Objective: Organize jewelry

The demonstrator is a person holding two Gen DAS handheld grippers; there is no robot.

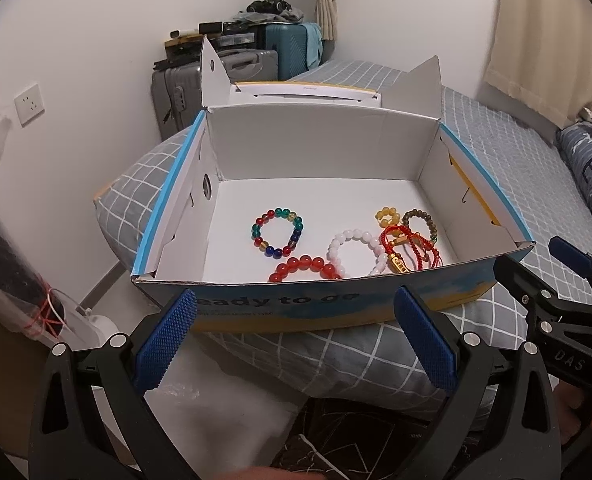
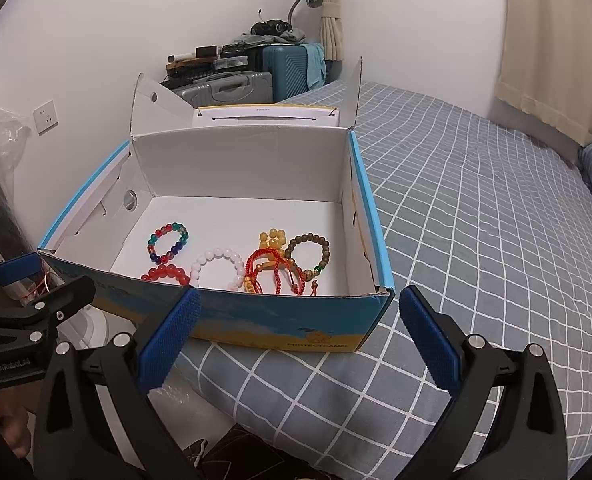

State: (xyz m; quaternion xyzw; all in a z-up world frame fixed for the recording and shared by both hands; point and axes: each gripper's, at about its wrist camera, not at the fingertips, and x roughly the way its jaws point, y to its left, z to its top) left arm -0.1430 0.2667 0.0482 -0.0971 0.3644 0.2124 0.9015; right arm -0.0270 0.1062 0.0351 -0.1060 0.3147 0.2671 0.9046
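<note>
I hold both my left gripper (image 1: pixel 294 338) and right gripper (image 2: pixel 298 338) with jaws wide and empty, short of the box (image 2: pixel 280 320) at the bed's (image 2: pixel 476 220) near-left corner; bracelets (image 2: pixel 216 268) already lie corralled inside.

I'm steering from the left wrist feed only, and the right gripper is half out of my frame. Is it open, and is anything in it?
Observer: The right gripper is wide open and holds nothing. Its fingertips are level with the near wall of the box.
Operator: What's on the bed beside the box's near right corner? The gripper hides that from me.
Observer: Only the checked sheet, lying flat.
Operator: Is anything printed on the front wall at that corner?
Observer: Yes, a small yellow figure with the words PROTECT CAMEL under it.
</note>
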